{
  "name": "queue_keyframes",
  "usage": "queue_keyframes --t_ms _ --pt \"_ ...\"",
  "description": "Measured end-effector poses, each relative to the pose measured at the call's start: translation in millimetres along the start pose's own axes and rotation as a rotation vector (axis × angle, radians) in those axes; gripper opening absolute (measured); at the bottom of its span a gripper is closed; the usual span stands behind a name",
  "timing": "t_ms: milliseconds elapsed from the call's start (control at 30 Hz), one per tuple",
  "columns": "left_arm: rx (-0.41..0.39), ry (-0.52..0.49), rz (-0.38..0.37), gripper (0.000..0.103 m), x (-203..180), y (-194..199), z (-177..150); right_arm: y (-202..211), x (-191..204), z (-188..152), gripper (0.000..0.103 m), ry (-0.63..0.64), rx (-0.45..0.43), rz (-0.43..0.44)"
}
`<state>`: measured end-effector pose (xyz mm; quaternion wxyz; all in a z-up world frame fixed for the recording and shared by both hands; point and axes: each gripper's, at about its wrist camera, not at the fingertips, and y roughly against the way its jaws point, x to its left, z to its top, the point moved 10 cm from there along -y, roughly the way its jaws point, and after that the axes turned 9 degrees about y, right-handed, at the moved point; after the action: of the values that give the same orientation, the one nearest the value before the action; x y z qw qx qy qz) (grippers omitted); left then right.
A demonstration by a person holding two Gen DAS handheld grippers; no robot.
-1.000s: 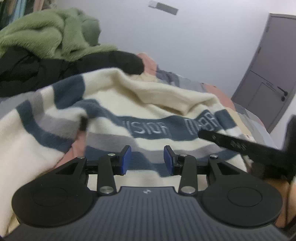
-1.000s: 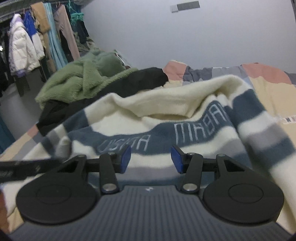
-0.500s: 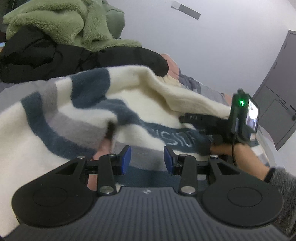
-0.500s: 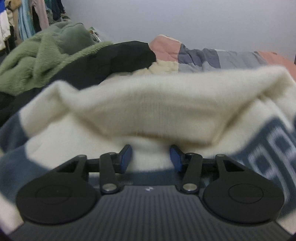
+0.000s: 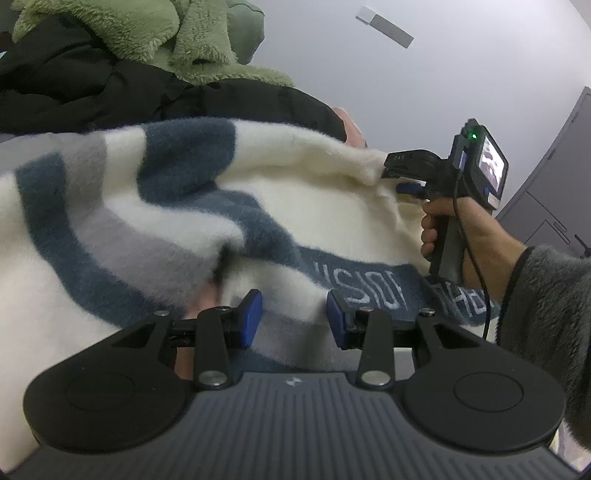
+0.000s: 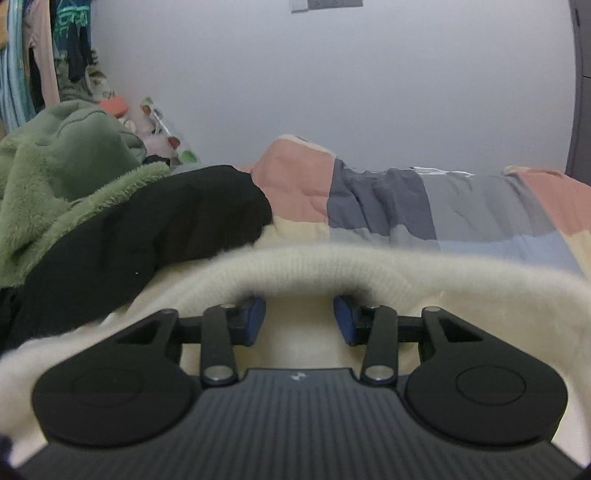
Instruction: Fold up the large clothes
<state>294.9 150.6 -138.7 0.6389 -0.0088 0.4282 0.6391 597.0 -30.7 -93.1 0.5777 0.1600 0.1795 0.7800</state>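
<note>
A fuzzy green fleece garment [image 6: 55, 177] is lying heaped at the far left, and a black garment [image 6: 155, 229] is spreading out from under it toward the middle. Both are resting on a bed covered by a patchwork quilt [image 6: 406, 206] in salmon, grey, pale blue and cream blocks, which is running off to the right. Behind the green heap, clothes on hangers [image 6: 44, 55] are hanging at the far left against the room's edge. A plain pale wall [image 6: 332, 92] is filling the background, with a small rectangular plate [image 6: 327, 4] showing near its top. In the left wrist view, a grey door [image 5: 554, 177] is standing at the far right.
</note>
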Motion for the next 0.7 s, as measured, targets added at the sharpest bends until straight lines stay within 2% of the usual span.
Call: queue_keyframes --t_ms 67,200,300,433,533,600,633,700 --pt "-0.001 -0.009 -0.002 0.044 -1 -2 1 -3 1 -4 0.044 0.003 0.048 0.031" --pt "-0.002 -0.013 -0.001 0.046 -2 -4 3 26 -1 -20 0.045 -0.014 0.067 0.094" --pt "-0.005 -0.016 0.000 0.046 -3 -1 2 65 -1 -34 0.056 -0.022 0.066 0.145" --pt "-0.002 -0.009 0.000 0.046 -6 8 -1 136 -19 -54 0.057 -0.055 0.049 0.177" --pt "-0.013 -0.011 0.005 0.046 -11 20 -3 192 -48 -68 0.057 -0.091 0.015 0.145" --pt "-0.016 -0.005 0.009 0.046 -14 30 -5 225 -76 -81 0.061 -0.121 0.000 0.090" --pt "-0.017 -0.002 0.011 0.046 -14 34 -6 241 -93 -90 0.066 -0.141 0.000 0.050" --pt "-0.024 -0.010 0.016 0.046 -18 45 -10 265 -118 -112 0.067 -0.165 0.032 -0.016"
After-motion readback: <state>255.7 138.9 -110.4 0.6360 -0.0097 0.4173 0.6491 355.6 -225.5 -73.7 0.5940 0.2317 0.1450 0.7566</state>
